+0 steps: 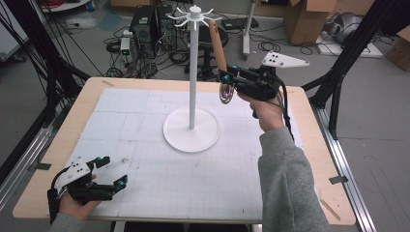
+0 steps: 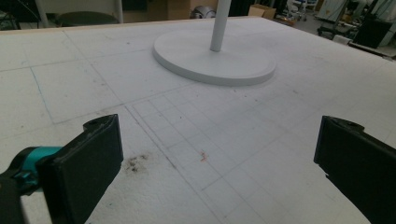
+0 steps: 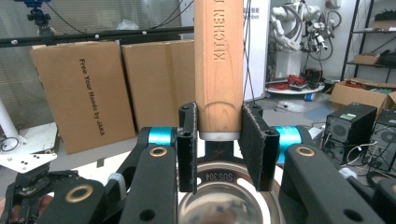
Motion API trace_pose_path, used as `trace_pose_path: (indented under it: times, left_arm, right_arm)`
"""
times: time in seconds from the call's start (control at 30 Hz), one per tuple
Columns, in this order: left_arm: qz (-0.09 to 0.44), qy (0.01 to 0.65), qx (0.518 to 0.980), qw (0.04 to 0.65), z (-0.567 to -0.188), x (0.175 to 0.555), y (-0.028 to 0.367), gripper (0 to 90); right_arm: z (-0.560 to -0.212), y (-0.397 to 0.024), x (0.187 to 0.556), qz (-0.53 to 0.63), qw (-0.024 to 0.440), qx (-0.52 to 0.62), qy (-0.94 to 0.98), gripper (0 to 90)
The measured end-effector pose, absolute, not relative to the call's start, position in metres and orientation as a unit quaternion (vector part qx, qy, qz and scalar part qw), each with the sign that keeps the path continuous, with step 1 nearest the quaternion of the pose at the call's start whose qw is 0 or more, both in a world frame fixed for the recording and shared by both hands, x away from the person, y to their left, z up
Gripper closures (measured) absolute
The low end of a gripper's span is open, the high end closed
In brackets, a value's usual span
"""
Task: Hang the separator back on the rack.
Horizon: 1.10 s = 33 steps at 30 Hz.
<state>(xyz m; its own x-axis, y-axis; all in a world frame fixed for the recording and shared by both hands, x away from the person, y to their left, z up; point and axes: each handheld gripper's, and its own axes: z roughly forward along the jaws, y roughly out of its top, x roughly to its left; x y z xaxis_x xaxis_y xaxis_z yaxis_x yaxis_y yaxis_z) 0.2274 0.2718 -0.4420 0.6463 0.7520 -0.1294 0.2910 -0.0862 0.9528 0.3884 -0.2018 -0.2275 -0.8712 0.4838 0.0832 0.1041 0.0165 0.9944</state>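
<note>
A kitchen utensil with a wooden handle [image 1: 217, 44] and a round steel head [image 1: 226, 92] is gripped by the right tool [image 1: 227, 73]. In the right gripper view, the handle [image 3: 218, 70] is seen clamped between the two black pads [image 3: 187, 144] just above its metal collar, with the steel head [image 3: 229, 196] lying below the jaws. In the high view the utensil is held in the air above the far right part of the tabletop [image 1: 309, 145], handle uppermost and tilted toward the rack, head hanging beneath the tool.

The handle is of light brown wood, stamped with the word "KITCHEN" along its length. The head is of polished steel, with a stamped mark near the collar.

A white rack [image 1: 192, 72] is set near the middle of the tabletop, toward its far edge, on a round base [image 1: 191, 133]; radial hooks [image 1: 193, 17] are carried at the top of its pole. The top end of the handle is seen just right of the hooks; whether contact is made cannot be told.

The left tool [image 1: 112, 171] is held at the near left corner, jaws spread wide with nothing between them, over a white gridded mat [image 2: 196, 140]. The mat between the base and the near edge is unobstructed.
</note>
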Motion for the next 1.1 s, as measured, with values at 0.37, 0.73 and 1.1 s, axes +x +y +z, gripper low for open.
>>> trace_pose_path:
  times: [0.37, 0.73, 1.1]
  left_arm:
    - [0.202, 0.369, 0.710, 0.565, -0.443, 0.227, 0.272, 1.8]
    - [0.203, 0.370, 0.710, 0.565, -0.443, 0.226, 0.274, 1.8]
    - [0.204, 0.372, 0.709, 0.564, -0.443, 0.224, 0.275, 1.8]
  right_arm:
    - [-0.229, -0.199, 0.390, 0.665, 0.148, 0.211, 0.701, 69.5]
    - [-0.232, -0.194, 0.392, 0.657, 0.156, 0.215, 0.706, 69.5]
    - [-0.236, -0.184, 0.394, 0.655, 0.159, 0.219, 0.705, 69.4]
